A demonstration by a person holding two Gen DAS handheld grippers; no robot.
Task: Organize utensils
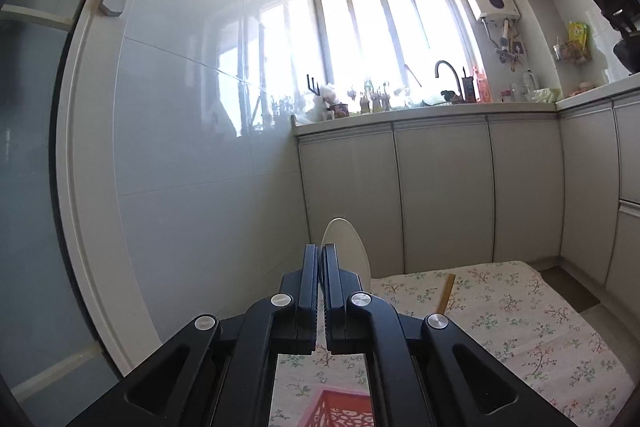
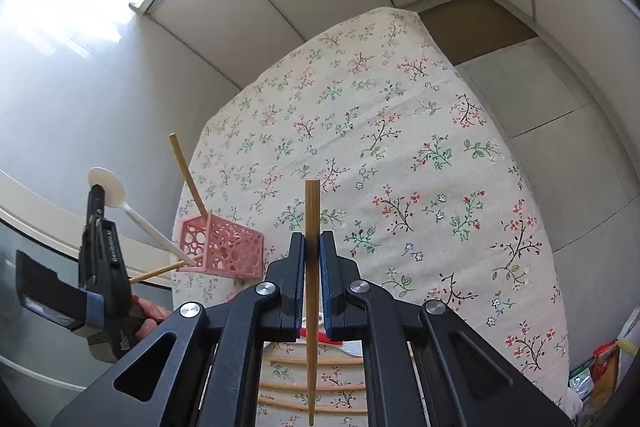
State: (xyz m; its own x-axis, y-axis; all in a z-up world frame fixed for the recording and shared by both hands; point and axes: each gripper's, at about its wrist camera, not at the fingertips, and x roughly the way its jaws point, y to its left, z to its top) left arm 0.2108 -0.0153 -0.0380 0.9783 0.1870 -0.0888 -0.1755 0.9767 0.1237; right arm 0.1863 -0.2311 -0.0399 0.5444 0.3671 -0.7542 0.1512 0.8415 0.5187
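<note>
- The right gripper [image 2: 312, 247] is clamped on a chopstick [image 2: 311, 211], held above the floral tablecloth [image 2: 400, 147]; held mid-length, it could swivel and miss.
- The left gripper [image 1: 319, 259] pinches a white spoon [image 1: 347, 247] by its bowl (a thin hold), handle over the pink basket [image 2: 224, 247].
- The light basket could tip: a chopstick already leans in it.

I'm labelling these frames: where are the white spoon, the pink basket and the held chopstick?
white spoon [image 2: 107, 187]: right wrist view, on its bowl.
pink basket [image 2: 234, 255]: right wrist view, on its perforated side wall.
held chopstick [image 2: 311, 211]: right wrist view, on its upper shaft.
</note>
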